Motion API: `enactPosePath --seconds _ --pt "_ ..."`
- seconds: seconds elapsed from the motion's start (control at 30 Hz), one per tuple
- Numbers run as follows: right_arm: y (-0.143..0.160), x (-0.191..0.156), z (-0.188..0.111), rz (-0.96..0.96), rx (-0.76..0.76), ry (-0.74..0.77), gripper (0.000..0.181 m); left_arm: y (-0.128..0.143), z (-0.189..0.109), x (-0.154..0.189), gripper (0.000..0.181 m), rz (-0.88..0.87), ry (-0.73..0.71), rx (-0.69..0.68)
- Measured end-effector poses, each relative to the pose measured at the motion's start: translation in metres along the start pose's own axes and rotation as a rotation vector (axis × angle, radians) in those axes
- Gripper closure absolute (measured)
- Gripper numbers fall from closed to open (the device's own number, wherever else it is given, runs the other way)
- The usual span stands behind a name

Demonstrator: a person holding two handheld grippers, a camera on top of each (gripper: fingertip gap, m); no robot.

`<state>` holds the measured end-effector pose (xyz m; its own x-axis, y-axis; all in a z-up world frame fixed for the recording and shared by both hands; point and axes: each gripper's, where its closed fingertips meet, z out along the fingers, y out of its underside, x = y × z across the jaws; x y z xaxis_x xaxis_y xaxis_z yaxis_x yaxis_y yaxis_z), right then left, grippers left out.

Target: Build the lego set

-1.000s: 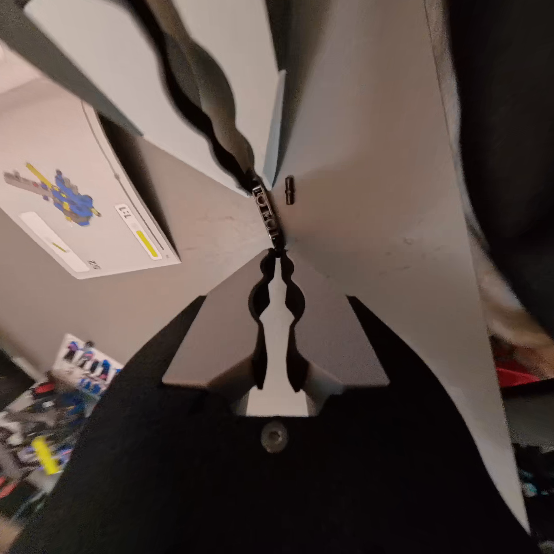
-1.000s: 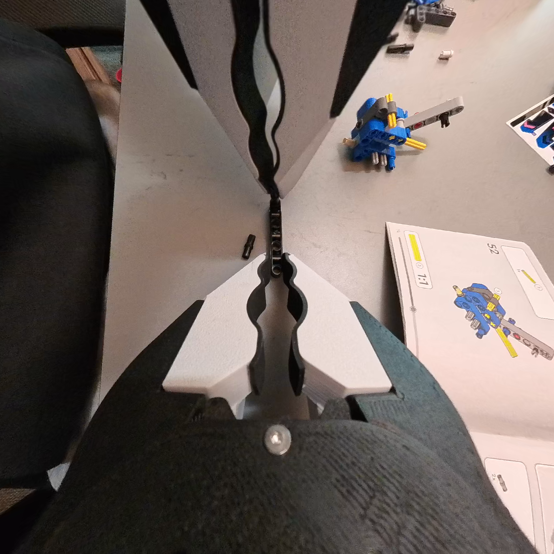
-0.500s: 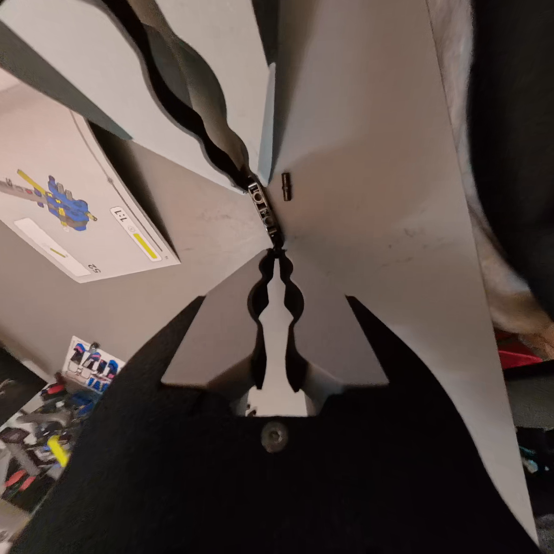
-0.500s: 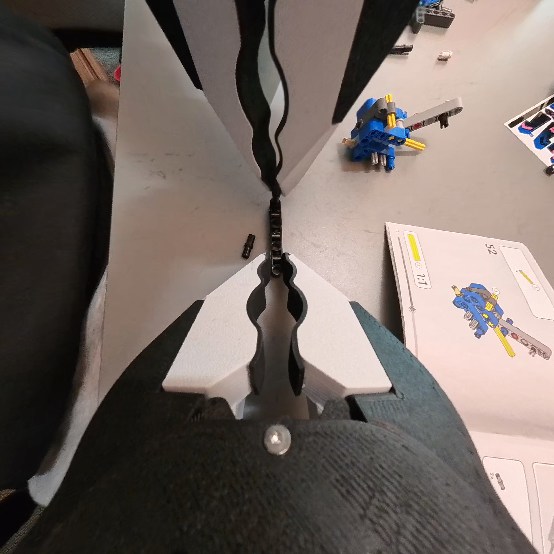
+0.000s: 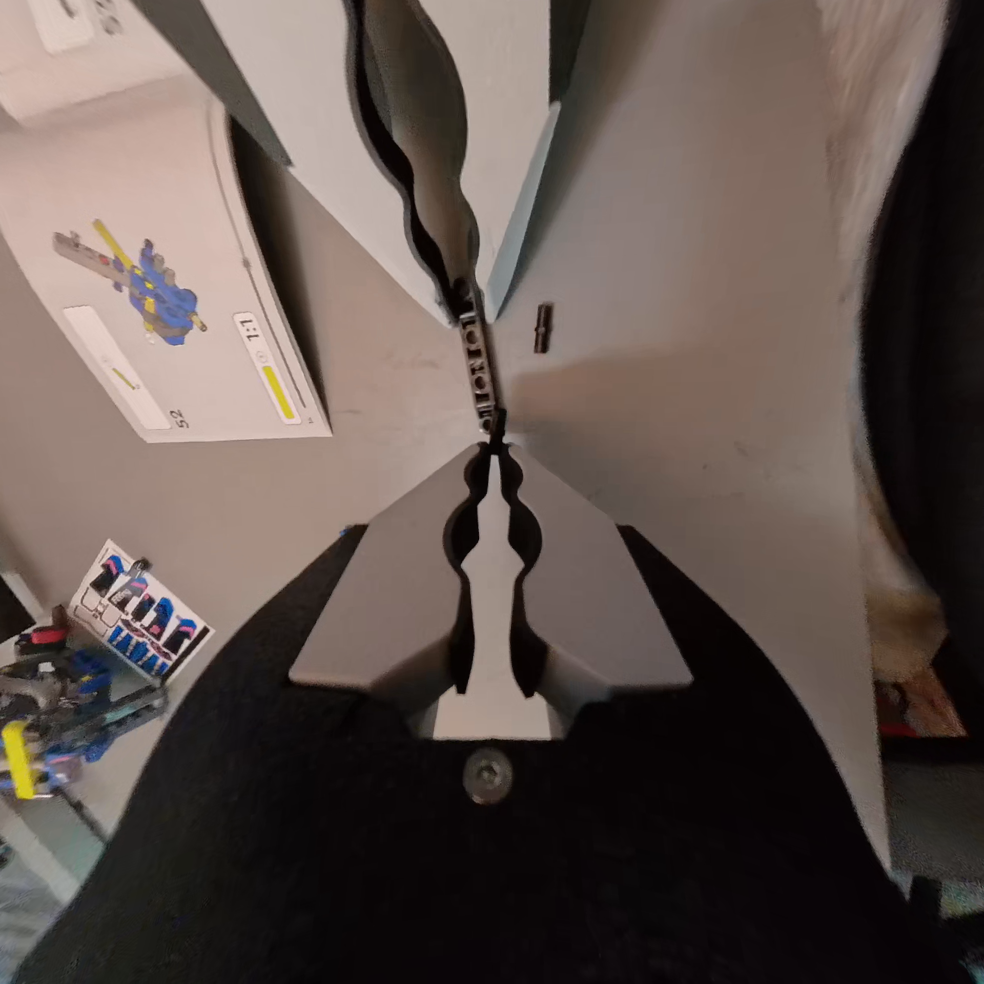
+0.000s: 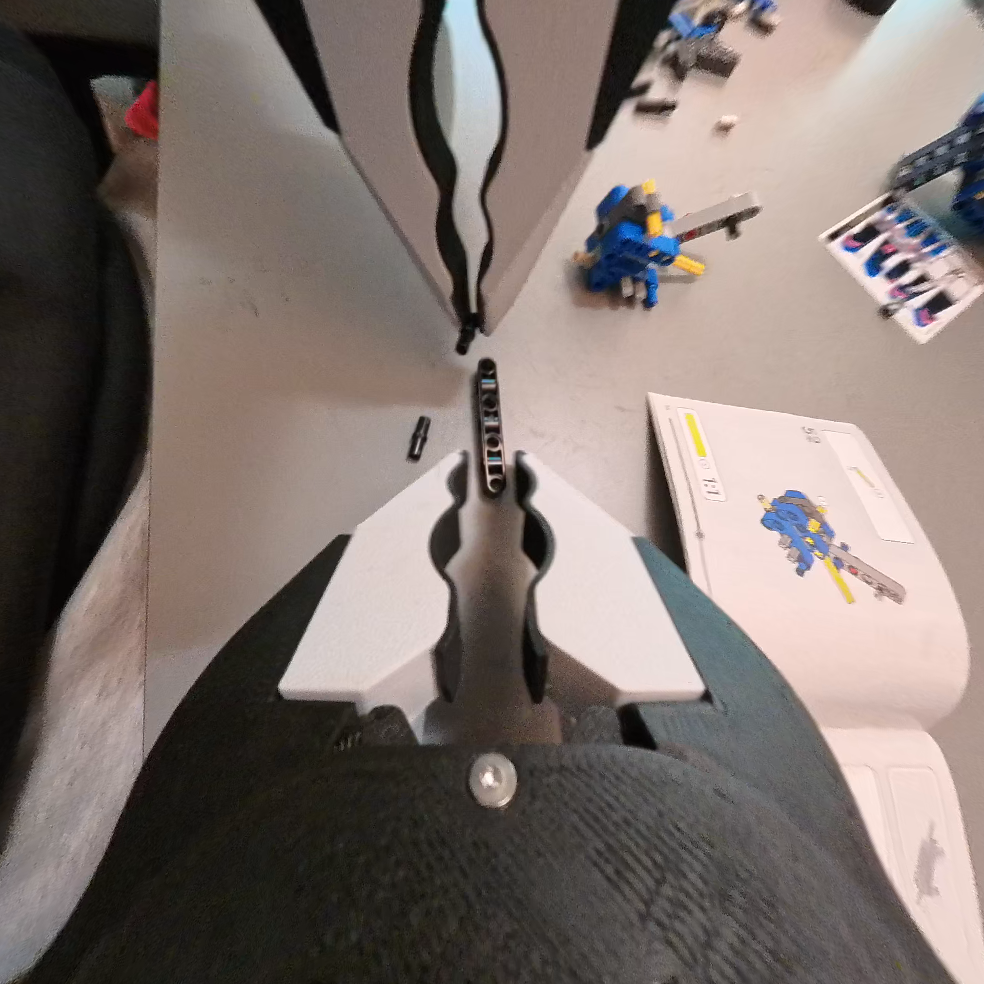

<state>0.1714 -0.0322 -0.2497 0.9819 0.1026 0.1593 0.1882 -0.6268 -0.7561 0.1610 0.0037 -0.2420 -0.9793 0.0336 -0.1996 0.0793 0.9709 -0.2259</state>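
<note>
left gripper (image 5: 496, 450): pinching black pin (image 5: 498, 432) | right gripper (image 6: 490, 459): parted, black beam (image 6: 490, 426) between fingertips | loose pin (image 6: 418, 437): 9 o'clock of beam

Matt grey table (image 6: 298, 266), faintly scuffed; glossy black plastic beam (image 6: 490, 426); smooth paper booklet (image 6: 798, 532) at three o'clock; coarse black fabric wraps the right gripper (image 6: 490, 460).

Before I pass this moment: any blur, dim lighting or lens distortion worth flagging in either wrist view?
Left wrist view: dim and warm; the black beam at centre is sharp, while the parts pile and the right edge are smeared. Right wrist view: brighter but motion-blurred throughout, with the blue assembly and sticker sheet soft; the wide-angle lens bows the instruction booklet.
</note>
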Motion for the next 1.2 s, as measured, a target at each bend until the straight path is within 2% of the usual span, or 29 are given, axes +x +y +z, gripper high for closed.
enactPosePath --seconds 0.03,0.1,0.13,0.23,0.27,0.33,0.63,0.73,0.87,1.0,1.2 --pt "-0.006 0.0 -0.003 0.0 0.032 0.019 0.159 -0.003 -0.004 0.001 0.181 -0.02 -0.011 0.025" --pt "-0.031 -0.009 -0.013 -0.035 0.161 0.016 0.165 -0.005 -0.011 -0.001 0.181 -0.074 -0.043 0.052" --pt "-0.042 -0.01 -0.016 -0.076 0.21 0.062 0.165 -0.007 -0.014 0.001 0.181 -0.112 -0.04 0.07" --pt "-0.057 -0.011 -0.014 -0.219 0.216 0.187 0.159 -0.016 -0.02 0.005 0.181 -0.202 -0.026 0.155" --pt "-0.062 -0.01 -0.013 -0.247 0.213 0.219 0.165 -0.017 -0.021 0.006 0.181 -0.209 -0.026 0.164" --pt "-0.062 -0.012 -0.009 -0.274 0.171 0.219 0.177 -0.014 -0.024 0.002 0.181 -0.214 -0.071 0.163" --pt "-0.064 -0.012 -0.009 -0.279 0.168 0.243 0.178 -0.016 -0.033 0.002 0.181 -0.199 -0.131 0.251" --pt "-0.071 -0.008 -0.02 -0.246 0.275 0.252 0.178 -0.023 -0.043 -0.003 0.181 -0.198 -0.18 0.388" --pt "-0.088 -0.013 -0.04 -0.193 0.483 0.203 0.178 -0.038 -0.067 0.001 0.181 -0.252 -0.16 0.672" --pt "-0.102 -0.02 -0.054 -0.164 0.618 0.152 0.178 -0.047 -0.087 0.007 0.181 -0.302 -0.122 0.873" --pt "-0.107 -0.022 -0.058 -0.17 0.648 0.156 0.178 -0.052 -0.1 0.009 0.177 -0.327 -0.112 0.979"
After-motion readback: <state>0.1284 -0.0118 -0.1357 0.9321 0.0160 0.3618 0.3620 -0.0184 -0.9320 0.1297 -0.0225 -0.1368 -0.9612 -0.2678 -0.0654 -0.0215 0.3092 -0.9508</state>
